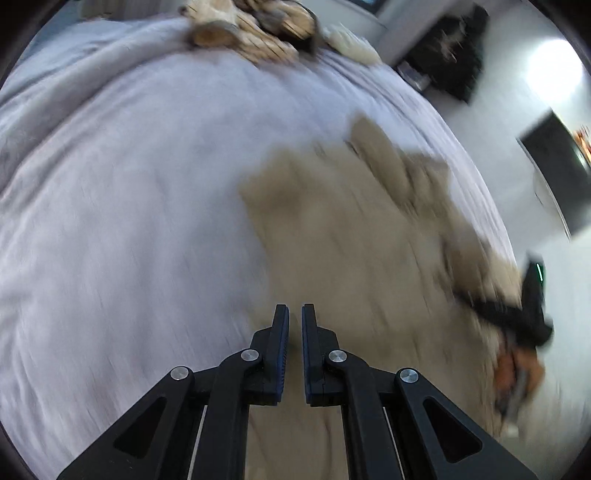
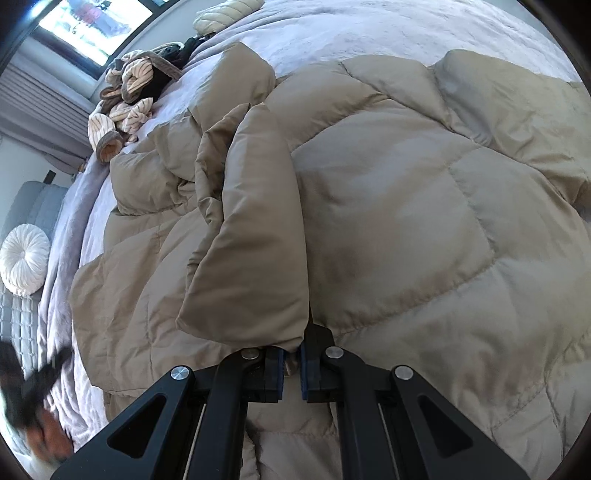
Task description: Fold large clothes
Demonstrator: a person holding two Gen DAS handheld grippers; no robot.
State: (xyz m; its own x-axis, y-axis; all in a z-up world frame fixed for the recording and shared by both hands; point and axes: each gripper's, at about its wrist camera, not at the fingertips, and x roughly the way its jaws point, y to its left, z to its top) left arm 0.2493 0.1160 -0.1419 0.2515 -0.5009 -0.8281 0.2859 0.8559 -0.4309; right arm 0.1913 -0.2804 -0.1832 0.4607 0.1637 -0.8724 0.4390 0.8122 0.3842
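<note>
In the left wrist view, everything is blurry. The left tongs (image 1: pixel 294 325) hang over the bed (image 1: pixel 129 192), nearly closed, with only a thin gap and nothing in it. The tan puffy coat (image 1: pixel 332 229) lies on the bed, ahead and to the right. A pile of striped clothes (image 1: pixel 251 33) sits at the far end.

In the right wrist view, the right tongs (image 2: pixel 291 360) pinch a fold of the coat (image 2: pixel 388 206), which spreads wide over the bed (image 2: pixel 332 33). A round white pillow (image 2: pixel 24 258) sits far left.
</note>
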